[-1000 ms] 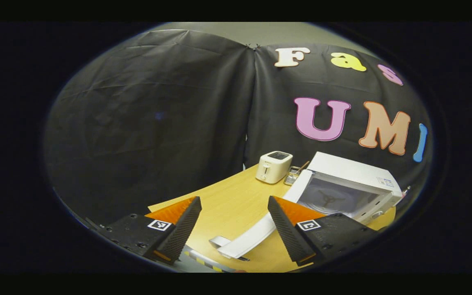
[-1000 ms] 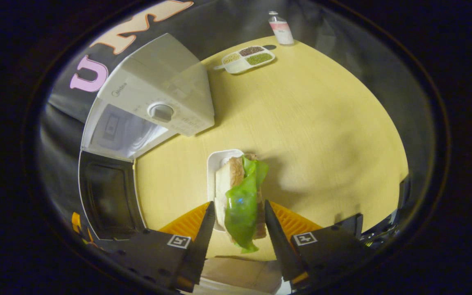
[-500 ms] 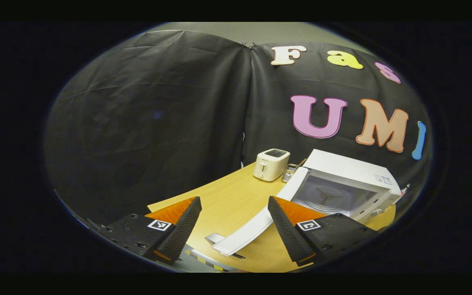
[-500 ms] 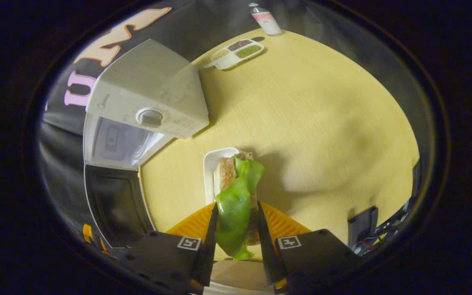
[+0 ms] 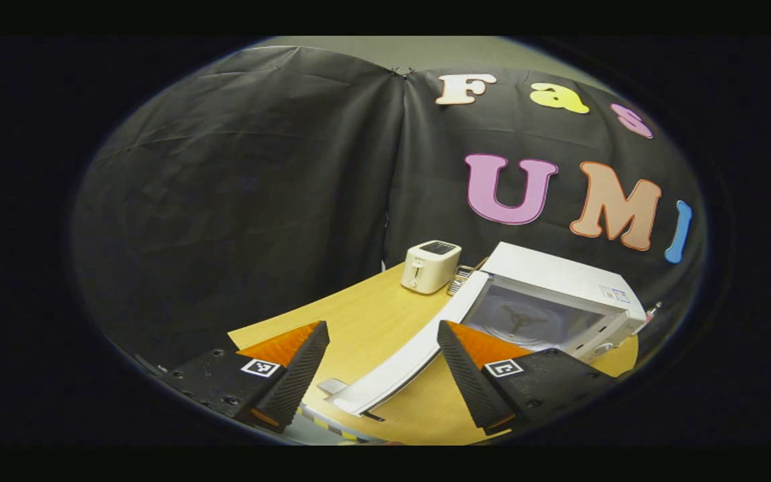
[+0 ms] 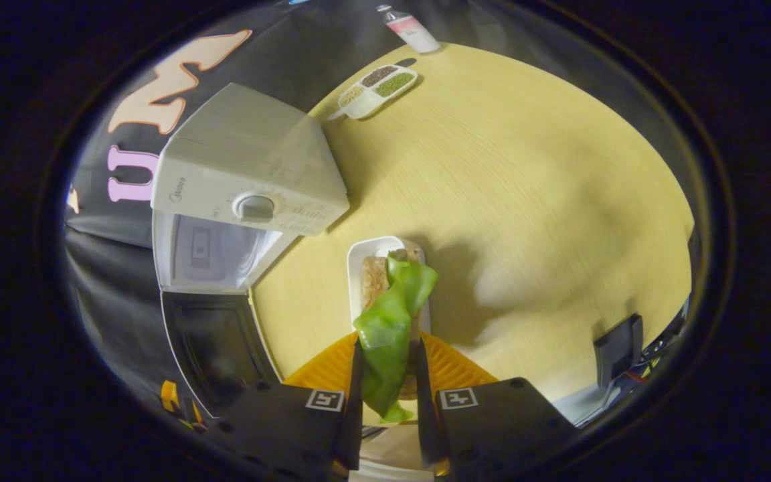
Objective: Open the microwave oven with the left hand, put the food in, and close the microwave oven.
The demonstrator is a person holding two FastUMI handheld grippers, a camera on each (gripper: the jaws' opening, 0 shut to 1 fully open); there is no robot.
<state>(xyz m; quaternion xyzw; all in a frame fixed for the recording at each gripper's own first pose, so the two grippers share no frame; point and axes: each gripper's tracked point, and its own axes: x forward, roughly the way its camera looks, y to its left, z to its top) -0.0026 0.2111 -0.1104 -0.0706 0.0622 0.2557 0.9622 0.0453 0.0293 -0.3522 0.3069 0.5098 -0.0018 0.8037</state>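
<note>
The right hand-held gripper (image 6: pixel 385 385) clamps a sandwich with a green lettuce leaf (image 6: pixel 389 328) above a white rectangular plate (image 6: pixel 357 264) on the yellow wooden bench (image 6: pixel 526 187). The left hand-held gripper (image 5: pixel 382 368) is spread wide, empty, near the white microwave oven (image 5: pixel 553 294), whose door (image 5: pixel 402 361) stands open.

A white toaster (image 5: pixel 430 266) stands at the far edge of the wooden desk (image 6: pixel 526 174); a small metal rack (image 5: pixel 459 280) sits just beside it; a divided tray of grains (image 6: pixel 377 92) and a pink-labelled bottle (image 6: pixel 409 30) sit far off.
</note>
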